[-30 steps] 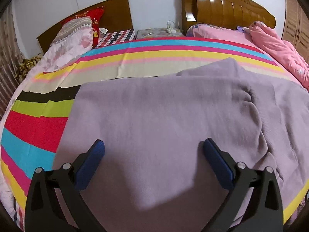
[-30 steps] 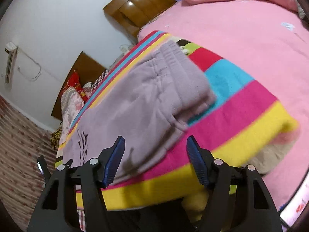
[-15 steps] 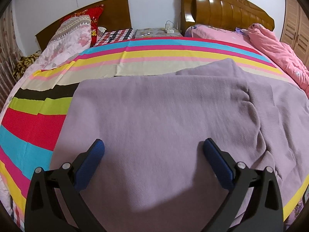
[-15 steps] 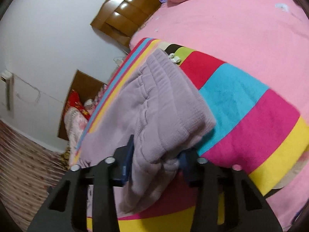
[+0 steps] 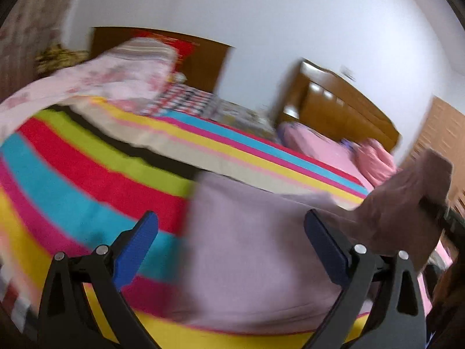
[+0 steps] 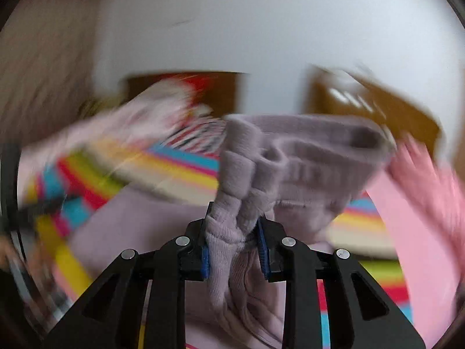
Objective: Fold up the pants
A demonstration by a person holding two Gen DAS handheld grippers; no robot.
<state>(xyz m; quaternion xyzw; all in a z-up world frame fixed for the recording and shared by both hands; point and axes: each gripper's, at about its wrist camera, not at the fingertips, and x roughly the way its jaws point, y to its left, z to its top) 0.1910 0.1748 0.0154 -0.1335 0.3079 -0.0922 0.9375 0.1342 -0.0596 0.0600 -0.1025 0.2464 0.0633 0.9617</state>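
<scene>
R gripper (image 6: 234,247) is closing, blue pads already pinching a bunched ribbed end of the lilac pants (image 6: 293,160); fabric fills the gap btwn the jaws and balloons up toward 12–1 o'clock in the R wrist view, lifted off the bed. Both views are motion-blurred.

L gripper (image 5: 229,247) has jaws spread wide, nothing btwn them, pads not touching cloth. Rest of the pants (image 5: 255,261) lies flat on the striped blanket (image 5: 87,174), filling L view from centre to 5 o'clock; raised end hangs at 3 o'clock. Floral pillow (image 5: 122,72) at 10 o'clock, wooden headboard (image 5: 343,107) at 2 o'clock, pink bedding (image 5: 319,148) just below it.
</scene>
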